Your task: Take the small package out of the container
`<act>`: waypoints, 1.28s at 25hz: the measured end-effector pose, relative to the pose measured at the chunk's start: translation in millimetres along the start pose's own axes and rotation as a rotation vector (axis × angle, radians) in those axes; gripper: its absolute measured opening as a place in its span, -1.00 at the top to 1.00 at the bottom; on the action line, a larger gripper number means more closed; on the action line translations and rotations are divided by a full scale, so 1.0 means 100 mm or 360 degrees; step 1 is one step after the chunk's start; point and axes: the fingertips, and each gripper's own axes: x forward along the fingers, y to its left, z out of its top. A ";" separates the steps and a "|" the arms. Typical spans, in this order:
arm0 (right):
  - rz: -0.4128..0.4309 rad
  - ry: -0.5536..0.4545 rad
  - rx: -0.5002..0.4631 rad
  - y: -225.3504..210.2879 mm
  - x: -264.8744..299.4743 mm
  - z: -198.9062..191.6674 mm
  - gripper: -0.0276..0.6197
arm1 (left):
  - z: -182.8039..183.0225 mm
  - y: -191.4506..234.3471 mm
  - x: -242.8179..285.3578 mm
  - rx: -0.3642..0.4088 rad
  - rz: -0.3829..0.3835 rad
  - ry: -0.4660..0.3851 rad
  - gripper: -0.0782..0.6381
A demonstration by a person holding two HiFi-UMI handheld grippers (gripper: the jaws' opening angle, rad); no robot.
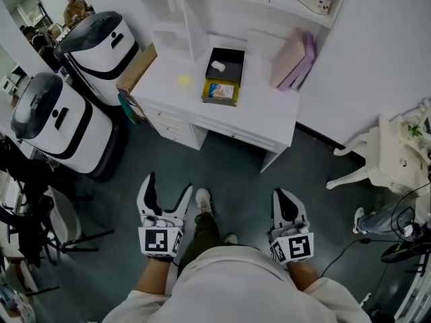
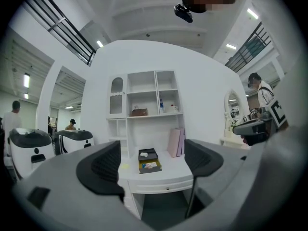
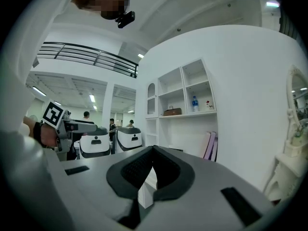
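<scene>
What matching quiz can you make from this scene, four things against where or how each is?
1. small white package
2. pale yellow paper note
3. tall pink books
4. left gripper

A. jaws apart, empty
B. leaning at the white desk's right end
C. inside the open black box
D. flat on the desk, left of the box

Pairs: 1-C, 2-D, 3-B, 4-A
</scene>
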 end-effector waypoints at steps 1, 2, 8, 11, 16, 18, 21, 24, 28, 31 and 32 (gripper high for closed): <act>-0.0004 0.0002 -0.0006 -0.01 0.08 0.01 0.84 | -0.01 0.04 0.09 -0.0002 -0.0009 0.0000 -0.38; -0.0008 0.0007 -0.0010 -0.03 0.16 0.01 0.84 | -0.02 0.08 0.18 -0.0003 -0.0018 0.0000 -0.38; -0.0061 0.0021 -0.0017 -0.16 0.77 0.06 0.84 | -0.04 0.36 0.80 0.0000 -0.0084 0.0010 -0.38; -0.0080 0.0023 -0.0015 -0.19 1.14 0.12 0.84 | -0.02 0.52 1.14 0.0011 -0.0129 0.0015 -0.38; -0.0127 0.0026 -0.0014 -0.23 1.80 0.26 0.84 | 0.00 0.85 1.70 0.0005 -0.0215 0.0039 -0.37; -0.0147 0.0030 -0.0011 -0.23 2.04 0.29 0.84 | -0.02 0.98 1.91 0.0005 -0.0252 0.0052 -0.37; -0.0181 0.0039 -0.0007 -0.22 2.39 0.32 0.84 | -0.03 1.17 2.23 0.0009 -0.0314 0.0061 -0.36; -0.0224 0.0043 -0.0004 -0.20 2.66 0.34 0.84 | -0.08 1.31 2.47 -0.0005 -0.0372 0.0110 -0.36; -0.0261 0.0044 -0.0002 -0.18 2.94 0.38 0.84 | -0.11 1.45 2.76 -0.0001 -0.0448 0.0104 -0.35; -0.0271 0.0053 -0.0014 -0.19 3.08 0.39 0.84 | -0.16 1.53 2.92 -0.0018 -0.0462 0.0151 -0.35; -0.0276 0.0054 -0.0016 -0.21 3.13 0.40 0.84 | -0.16 1.55 2.98 -0.0020 -0.0468 0.0146 -0.34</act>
